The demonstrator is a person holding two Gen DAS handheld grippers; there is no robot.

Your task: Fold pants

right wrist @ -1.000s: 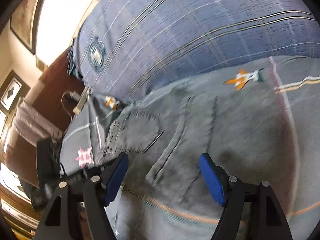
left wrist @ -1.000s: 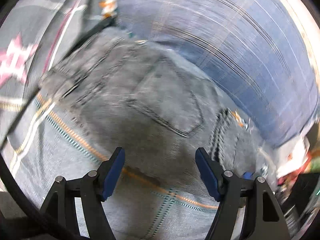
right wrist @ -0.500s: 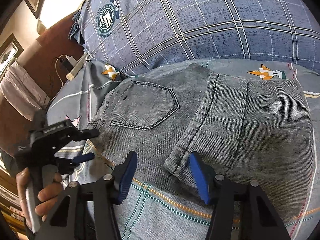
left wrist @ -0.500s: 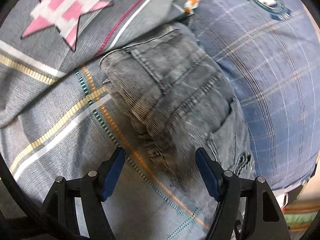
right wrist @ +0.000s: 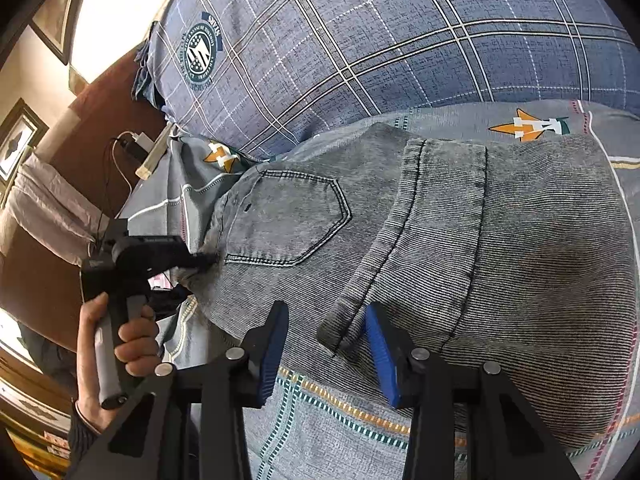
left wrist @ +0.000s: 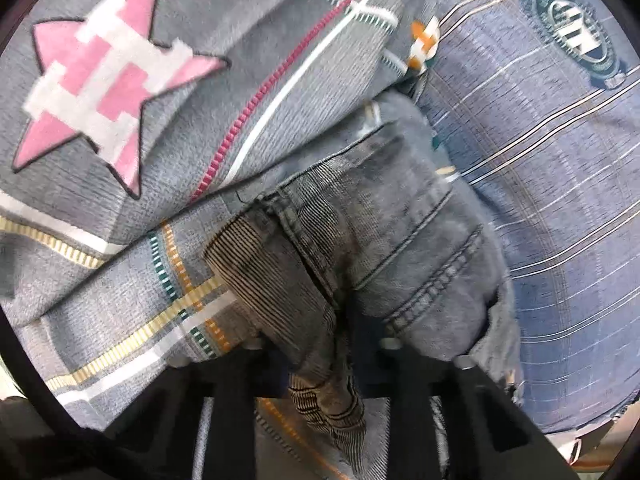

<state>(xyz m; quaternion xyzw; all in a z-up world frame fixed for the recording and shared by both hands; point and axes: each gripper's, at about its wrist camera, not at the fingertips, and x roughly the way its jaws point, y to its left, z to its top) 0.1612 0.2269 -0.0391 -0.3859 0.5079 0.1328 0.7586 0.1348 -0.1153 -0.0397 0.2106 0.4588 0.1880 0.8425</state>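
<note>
The left gripper (left wrist: 320,344) has its jaws closed on the pants (right wrist: 460,248), its fingertips buried in denim. The right gripper (right wrist: 326,354) hovers with jaws apart around a folded hem corner, gripping nothing. The bed (right wrist: 328,432) runs past the frame.

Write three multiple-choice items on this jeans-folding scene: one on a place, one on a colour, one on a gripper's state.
1. Where does the folded grey denim jeans lie?
A. on the grey patterned bedsheet
B. on a wooden floor
C. in a basket

2. What colour is the big star printed on the sheet?
A. green
B. pink and white
C. black

3. How is the left gripper?
A. wide open above the sheet
B. out of view
C. shut on the jeans

Key: 1 A, sheet shows around the denim; 2 B, the left wrist view shows it; 3 C, denim is bunched between its closed fingers.
</note>
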